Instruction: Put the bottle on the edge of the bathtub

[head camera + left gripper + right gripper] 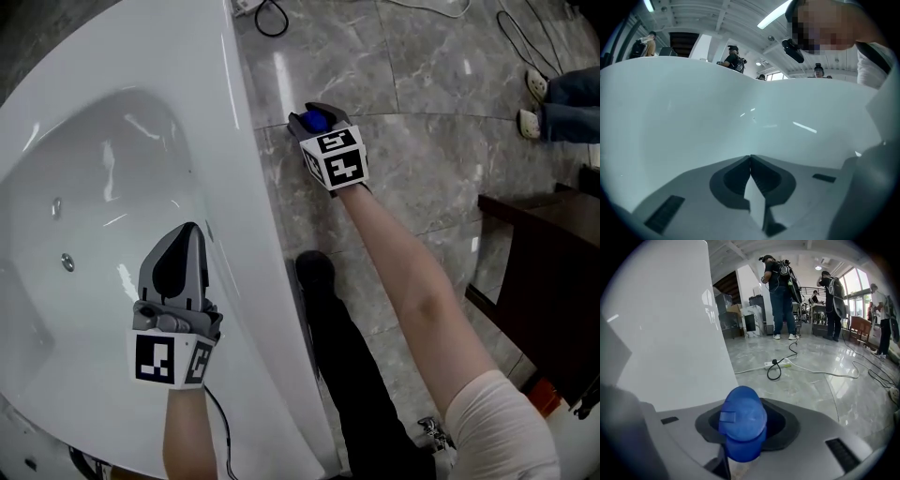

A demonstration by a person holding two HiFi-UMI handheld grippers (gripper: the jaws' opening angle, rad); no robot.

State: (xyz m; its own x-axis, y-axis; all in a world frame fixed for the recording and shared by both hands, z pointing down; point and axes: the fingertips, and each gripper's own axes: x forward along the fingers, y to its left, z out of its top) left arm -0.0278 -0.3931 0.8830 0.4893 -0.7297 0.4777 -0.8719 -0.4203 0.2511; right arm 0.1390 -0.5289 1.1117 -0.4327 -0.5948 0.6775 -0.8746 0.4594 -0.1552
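Note:
A bottle with a blue flip cap (pixel 742 422) sits between the jaws of my right gripper (pixel 745 427), which is shut on it. In the head view the blue cap (pixel 316 121) shows at the tip of the right gripper (pixel 320 119), low over the grey floor beside the white bathtub's outer wall (pixel 258 187). My left gripper (pixel 178 253) hangs over the inside of the tub (pixel 94 216), jaws shut with nothing between them. In the left gripper view the left gripper (pixel 750 161) faces the tub's white inner wall (pixel 717 117).
A dark wooden piece of furniture (pixel 553 291) stands at the right. A power strip with a black cable (pixel 780 364) lies on the marble floor ahead. Several people (pixel 780 291) stand farther off. A person's shoes (pixel 534 103) show at the upper right.

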